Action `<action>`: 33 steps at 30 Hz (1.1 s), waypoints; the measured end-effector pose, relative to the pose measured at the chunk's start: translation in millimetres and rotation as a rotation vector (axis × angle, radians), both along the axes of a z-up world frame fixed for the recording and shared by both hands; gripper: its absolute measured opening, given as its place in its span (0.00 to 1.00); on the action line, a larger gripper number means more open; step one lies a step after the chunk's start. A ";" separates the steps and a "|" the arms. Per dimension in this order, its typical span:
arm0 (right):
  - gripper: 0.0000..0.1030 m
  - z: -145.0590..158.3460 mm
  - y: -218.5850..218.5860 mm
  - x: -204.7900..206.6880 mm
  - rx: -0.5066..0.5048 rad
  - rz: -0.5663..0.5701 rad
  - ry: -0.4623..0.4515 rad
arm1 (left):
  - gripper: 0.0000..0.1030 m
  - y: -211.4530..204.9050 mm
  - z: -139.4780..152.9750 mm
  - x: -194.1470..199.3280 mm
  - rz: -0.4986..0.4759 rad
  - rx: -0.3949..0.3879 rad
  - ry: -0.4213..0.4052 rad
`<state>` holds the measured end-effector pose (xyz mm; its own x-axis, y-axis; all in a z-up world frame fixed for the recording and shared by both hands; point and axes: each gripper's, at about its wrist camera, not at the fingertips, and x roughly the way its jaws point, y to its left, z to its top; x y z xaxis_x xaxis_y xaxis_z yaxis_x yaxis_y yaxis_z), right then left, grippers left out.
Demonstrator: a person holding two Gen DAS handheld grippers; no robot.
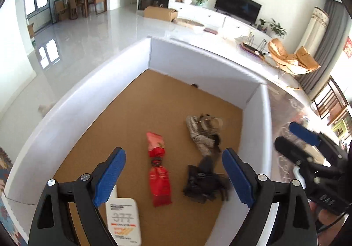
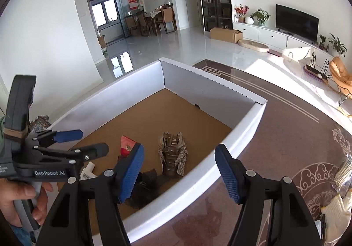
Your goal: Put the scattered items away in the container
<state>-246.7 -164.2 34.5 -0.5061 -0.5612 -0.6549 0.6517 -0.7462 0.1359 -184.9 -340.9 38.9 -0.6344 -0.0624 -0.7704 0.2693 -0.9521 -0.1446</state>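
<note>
Inside the white box (image 1: pixel 92 100), the red packet (image 1: pixel 158 169) lies between the spread jaws of the left gripper (image 1: pixel 173 177), untouched; the right gripper (image 2: pixel 179 171) gapes empty over the box's near-right wall.

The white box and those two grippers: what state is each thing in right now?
White box: open-topped, holding items.
Red packet: lying flat inside the box.
White tube: lying inside, near corner.
Striped cloth bundle: lying crumpled inside.
Dark item: lying inside.
Left gripper: open, empty, over the box.
Right gripper: open, empty, over the box's edge.
</note>
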 end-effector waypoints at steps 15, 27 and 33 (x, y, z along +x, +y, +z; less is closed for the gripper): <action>0.70 -89.6 353.1 144.8 0.191 -0.478 -0.051 | 1.00 278.1 -105.4 38.8 -0.497 0.075 -0.037; 0.72 -108.9 363.6 128.5 0.162 -0.548 -0.129 | 1.00 309.1 -120.0 46.7 -0.527 -0.102 -0.058; 0.80 -113.7 356.5 127.1 0.207 -0.543 -0.128 | 1.00 313.5 -122.5 44.1 -0.527 -0.143 -0.073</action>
